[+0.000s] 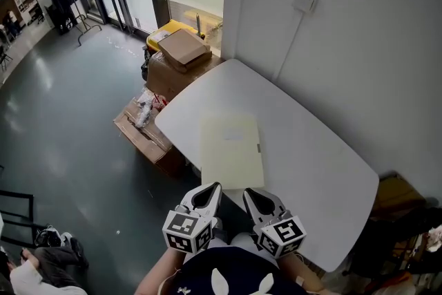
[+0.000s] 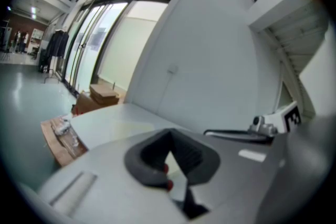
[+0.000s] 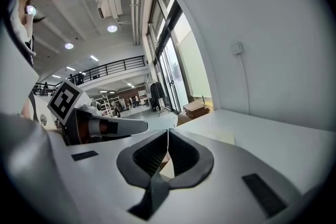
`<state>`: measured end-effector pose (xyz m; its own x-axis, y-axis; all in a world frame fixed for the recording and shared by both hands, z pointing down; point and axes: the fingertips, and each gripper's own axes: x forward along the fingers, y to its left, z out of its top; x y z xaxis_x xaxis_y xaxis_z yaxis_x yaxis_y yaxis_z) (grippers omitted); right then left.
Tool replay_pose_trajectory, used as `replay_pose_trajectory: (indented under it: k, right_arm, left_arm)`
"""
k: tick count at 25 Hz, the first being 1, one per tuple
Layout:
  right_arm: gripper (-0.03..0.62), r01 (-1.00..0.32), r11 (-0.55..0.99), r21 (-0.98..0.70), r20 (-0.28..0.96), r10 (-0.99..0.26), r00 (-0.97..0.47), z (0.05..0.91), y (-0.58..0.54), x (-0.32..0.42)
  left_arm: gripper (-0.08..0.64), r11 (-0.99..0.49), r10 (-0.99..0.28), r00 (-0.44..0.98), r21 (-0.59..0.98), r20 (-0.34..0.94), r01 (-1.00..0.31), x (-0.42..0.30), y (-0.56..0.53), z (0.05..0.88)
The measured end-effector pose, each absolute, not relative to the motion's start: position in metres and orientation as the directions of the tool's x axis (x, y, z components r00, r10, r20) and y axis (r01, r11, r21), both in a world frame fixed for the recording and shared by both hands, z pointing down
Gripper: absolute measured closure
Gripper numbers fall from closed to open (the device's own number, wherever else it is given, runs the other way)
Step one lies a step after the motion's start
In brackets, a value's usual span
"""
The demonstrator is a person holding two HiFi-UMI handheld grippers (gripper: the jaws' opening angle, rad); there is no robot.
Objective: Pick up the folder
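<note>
Left gripper [image 1: 214, 188] and right gripper [image 1: 249, 193], both closed and empty, hover near the pale folder [image 1: 232, 150].

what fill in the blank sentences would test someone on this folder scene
1. The folder lies ____ on the white table.
2. The left claw and the right claw both have their jaws ____, with nothing between them.
3. The folder's colour is pale ____.
4. The boxes on the floor past the table's far end are made of ____.

Missing words: flat; shut; yellow; cardboard.
</note>
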<state>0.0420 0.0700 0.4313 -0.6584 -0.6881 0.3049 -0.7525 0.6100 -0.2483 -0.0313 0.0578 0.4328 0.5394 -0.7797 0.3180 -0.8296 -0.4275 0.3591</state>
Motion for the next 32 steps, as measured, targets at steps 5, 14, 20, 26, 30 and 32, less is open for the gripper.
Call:
replay_pose_trajectory:
  k: [5, 14, 20, 26, 30, 32]
  right_arm:
    - [0.581, -0.767, 0.588, -0.257, 0.316, -0.699, -0.641, 0.436, 0.058, 0.038]
    - [0.581, -0.772, 0.579, -0.261, 0.327, -0.700, -0.635, 0.443, 0.048, 0.036]
    - [0.581, -0.774, 0.580, -0.255, 0.317, -0.706, -0.633, 0.442, 0.040, 0.033]
    - [0.581, -0.786, 0.566, -0.248, 0.322, -0.717, -0.618, 0.448, 0.027, 0.037]
    - [0.581, -0.793, 0.560, -0.240, 0.319, -0.726, -0.609, 0.451, 0.011, 0.042]
    - [0.581, -0.796, 0.556, -0.239, 0.321, -0.729, -0.605, 0.453, 0.004, 0.043]
  left_arm:
    - [0.557, -0.437, -0.769, 0.550, 0.360, 0.325, -0.824, -0.040, 0.046, 0.436]
    - [0.557, -0.435, -0.760, 0.555, 0.370, 0.338, -0.821, -0.045, 0.038, 0.445]
    - [0.557, -0.431, -0.758, 0.551, 0.367, 0.348, -0.824, -0.048, 0.030, 0.450]
    - [0.557, -0.429, -0.758, 0.551, 0.369, 0.350, -0.824, -0.050, 0.015, 0.459]
    - [0.557, -0.430, -0.759, 0.550, 0.366, 0.348, -0.825, -0.051, 0.000, 0.460]
    - [0.557, -0.430, -0.761, 0.548, 0.362, 0.347, -0.827, -0.054, -0.005, 0.459]
